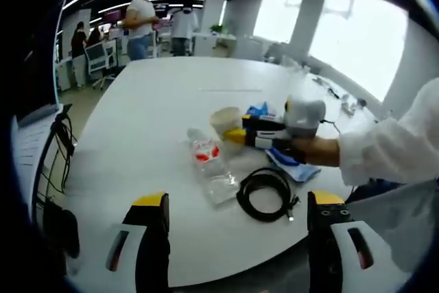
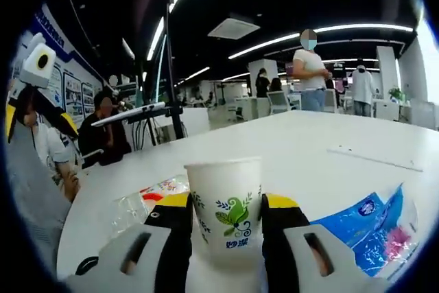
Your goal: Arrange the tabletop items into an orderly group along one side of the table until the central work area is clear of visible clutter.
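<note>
Right gripper view: my right gripper (image 2: pixel 226 228) has its jaws clamped on one white paper cup (image 2: pixel 225 205) printed with a green bird; I cannot tell what is inside it. It stands upright on the white bench (image 2: pixel 322 142), with one blue plastic packet (image 2: pixel 370 228) just beside it and one clear plastic bottle (image 2: pixel 147 200) lying on its side behind. In the left gripper view my left gripper (image 1: pixel 236 221) hangs with jaws apart over the bench edge, near one coiled black cable (image 1: pixel 266 193) beside the bottle.
</note>
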A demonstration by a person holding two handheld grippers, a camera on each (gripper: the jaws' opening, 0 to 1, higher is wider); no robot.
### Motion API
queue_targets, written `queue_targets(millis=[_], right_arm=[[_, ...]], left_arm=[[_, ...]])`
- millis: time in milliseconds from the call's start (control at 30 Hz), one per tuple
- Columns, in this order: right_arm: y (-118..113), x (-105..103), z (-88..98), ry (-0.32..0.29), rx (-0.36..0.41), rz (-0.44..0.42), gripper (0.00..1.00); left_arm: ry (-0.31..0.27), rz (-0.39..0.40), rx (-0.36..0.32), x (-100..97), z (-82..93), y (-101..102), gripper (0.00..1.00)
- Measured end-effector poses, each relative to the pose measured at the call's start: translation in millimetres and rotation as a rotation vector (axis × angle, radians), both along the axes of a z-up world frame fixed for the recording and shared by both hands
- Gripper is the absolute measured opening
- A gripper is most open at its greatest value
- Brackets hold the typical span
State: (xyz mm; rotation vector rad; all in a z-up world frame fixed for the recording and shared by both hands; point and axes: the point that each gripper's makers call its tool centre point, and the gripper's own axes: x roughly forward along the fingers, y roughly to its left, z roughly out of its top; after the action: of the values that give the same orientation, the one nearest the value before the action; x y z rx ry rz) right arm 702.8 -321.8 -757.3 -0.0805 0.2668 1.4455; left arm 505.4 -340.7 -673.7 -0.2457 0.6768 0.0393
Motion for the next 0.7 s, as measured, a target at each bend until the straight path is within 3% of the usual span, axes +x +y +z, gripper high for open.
queue_targets(millis=[333, 700], right_arm=[[-8.2, -4.3, 4.4, 0.004, -0.001, -0.001, 0.36], [-15.5, 0.1, -3.9, -0.002, -0.022, -0.009, 0.36]], left_arm=[[0.0, -0.007, 0.0, 1.5, -0.4, -1.0, 0.79], [0.008, -0.02, 0.0, 1.9, -1.5, -4.3, 0.79]])
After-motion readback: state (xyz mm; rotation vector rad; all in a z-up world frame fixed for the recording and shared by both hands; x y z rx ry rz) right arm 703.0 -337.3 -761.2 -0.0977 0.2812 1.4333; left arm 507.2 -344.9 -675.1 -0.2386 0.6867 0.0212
